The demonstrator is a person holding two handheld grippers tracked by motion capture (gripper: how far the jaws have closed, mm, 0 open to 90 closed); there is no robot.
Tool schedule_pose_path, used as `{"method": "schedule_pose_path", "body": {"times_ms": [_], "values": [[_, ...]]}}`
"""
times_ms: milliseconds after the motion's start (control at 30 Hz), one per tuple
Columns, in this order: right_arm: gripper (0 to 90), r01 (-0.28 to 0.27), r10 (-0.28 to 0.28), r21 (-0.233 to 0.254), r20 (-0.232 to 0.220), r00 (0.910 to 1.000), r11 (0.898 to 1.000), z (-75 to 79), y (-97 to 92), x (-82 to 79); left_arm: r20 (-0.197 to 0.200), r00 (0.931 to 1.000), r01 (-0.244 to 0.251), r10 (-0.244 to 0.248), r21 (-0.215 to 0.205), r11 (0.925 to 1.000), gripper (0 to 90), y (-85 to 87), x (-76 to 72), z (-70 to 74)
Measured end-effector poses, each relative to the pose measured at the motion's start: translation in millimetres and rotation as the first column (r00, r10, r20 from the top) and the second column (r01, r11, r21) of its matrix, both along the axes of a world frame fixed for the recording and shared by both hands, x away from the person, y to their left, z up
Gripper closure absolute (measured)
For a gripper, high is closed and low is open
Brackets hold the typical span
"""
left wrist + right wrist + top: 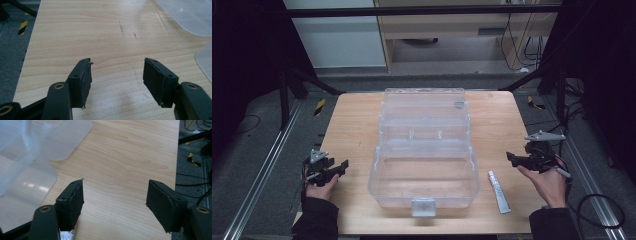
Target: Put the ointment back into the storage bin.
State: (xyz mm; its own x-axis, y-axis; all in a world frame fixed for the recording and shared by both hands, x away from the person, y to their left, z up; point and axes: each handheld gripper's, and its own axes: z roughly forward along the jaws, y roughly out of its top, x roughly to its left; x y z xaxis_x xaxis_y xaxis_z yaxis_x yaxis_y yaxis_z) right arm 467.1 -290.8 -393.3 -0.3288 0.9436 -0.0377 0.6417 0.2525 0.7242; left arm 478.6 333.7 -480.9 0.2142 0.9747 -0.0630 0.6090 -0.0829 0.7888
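At the middle of the pale wooden table [352, 120], whose grain ran smooth and faintly scuffed, stood a clear plastic box [424, 167] with rounded corners, its lid flung back toward the far edge. Just right of the box lay a small white tube [499, 191], slim and flat-ended. Left of the box, near the table's front corner, the left gripper [343, 166] was held with its black, rubber-padded jaws spread wide, empty, touching nothing. Right of the box, beyond the tube, the right gripper [511, 157] was likewise held agape and empty above the wood; the tube lay close below and inward of it, untouched.
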Motion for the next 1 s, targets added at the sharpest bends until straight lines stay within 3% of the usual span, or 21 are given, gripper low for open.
{"method": "schedule_pose_path", "body": {"times_ms": [133, 333, 533, 567, 833, 1000], "values": [[32.5, -0.031, 0.030, -0.018, -0.046, 0.9985, 0.999, 15.8, 7.3, 1.1, -0.006, 0.9999, 0.010, -0.010, 0.014, 0.9998, 39.3, -1.4, 0.1, -0.2], [32.7, -0.059, 0.056, -0.029, -0.111, 0.9923, 0.998, 23.8, 14.2, 3.0, -0.015, 0.9998, 0.014, -0.014, 0.020, 0.9997, 38.8, -1.8, 0.6, -0.8], [33.5, -0.080, 0.073, -0.038, -0.163, 0.9839, 0.996, 24.1, 19.8, 5.5, -0.022, 0.9996, 0.018, -0.018, 0.025, 0.9995, 38.7, -2.4, 1.0, -1.3], [33.9, -0.091, 0.082, -0.041, -0.189, 0.9785, 0.995, 23.5, 21.9, 6.3, -0.024, 0.9995, 0.020, -0.020, 0.026, 0.9994, 38.6, -2.6, 1.3, -1.6], [36.2, -0.105, 0.088, -0.060, -0.235, 0.9681, 0.993, 18.7, 28.8, 6.8, -0.027, 0.9992, 0.030, -0.029, 0.028, 0.9992, 38.3, -3.4, 1.3, -1.5], [37.4, -0.111, 0.088, -0.067, -0.278, 0.9564, 0.992, 12.4, 33.1, 7.5, -0.027, 0.9991, 0.032, -0.031, 0.037, 0.9988, 38.1, -3.3, 1.5, -1.5]]}}
